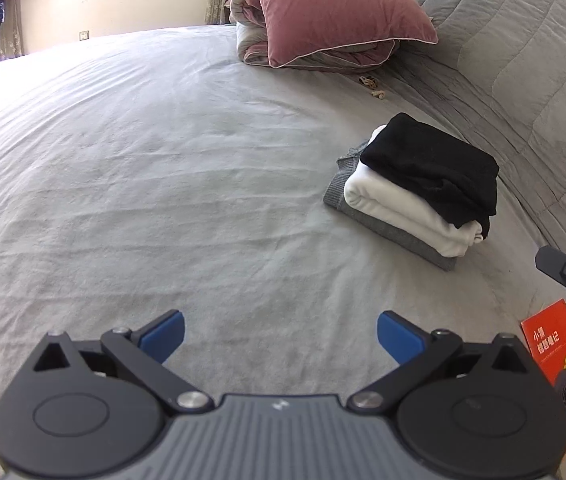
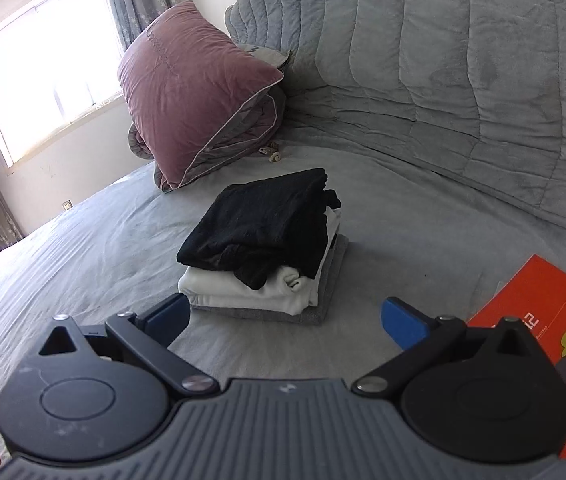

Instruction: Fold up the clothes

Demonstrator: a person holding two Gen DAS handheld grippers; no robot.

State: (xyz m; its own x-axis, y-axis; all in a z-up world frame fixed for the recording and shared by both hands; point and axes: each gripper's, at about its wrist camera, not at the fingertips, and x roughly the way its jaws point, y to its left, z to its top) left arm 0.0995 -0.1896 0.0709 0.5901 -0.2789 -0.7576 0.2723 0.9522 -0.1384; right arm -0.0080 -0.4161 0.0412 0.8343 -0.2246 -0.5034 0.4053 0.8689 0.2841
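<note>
A stack of three folded clothes rests on the grey bed sheet (image 1: 143,184): a black garment (image 1: 435,164) (image 2: 259,228) on top, a white one (image 1: 399,212) (image 2: 251,292) under it, a grey one (image 1: 379,224) (image 2: 283,314) at the bottom. My left gripper (image 1: 281,336) hovers open over bare sheet, well left and short of the stack. My right gripper (image 2: 285,320) is open too, just in front of the stack, holding nothing. The right gripper's fingers (image 1: 555,266) show at the right edge of the left wrist view.
A pink pillow (image 1: 335,8) (image 2: 191,92) leans on a rolled grey quilt (image 1: 251,36) at the head of the bed. A quilted grey cover (image 2: 463,80) rises behind. An orange booklet (image 2: 535,308) (image 1: 555,340) lies at the right. Small brown bits (image 1: 371,84) lie near the pillow.
</note>
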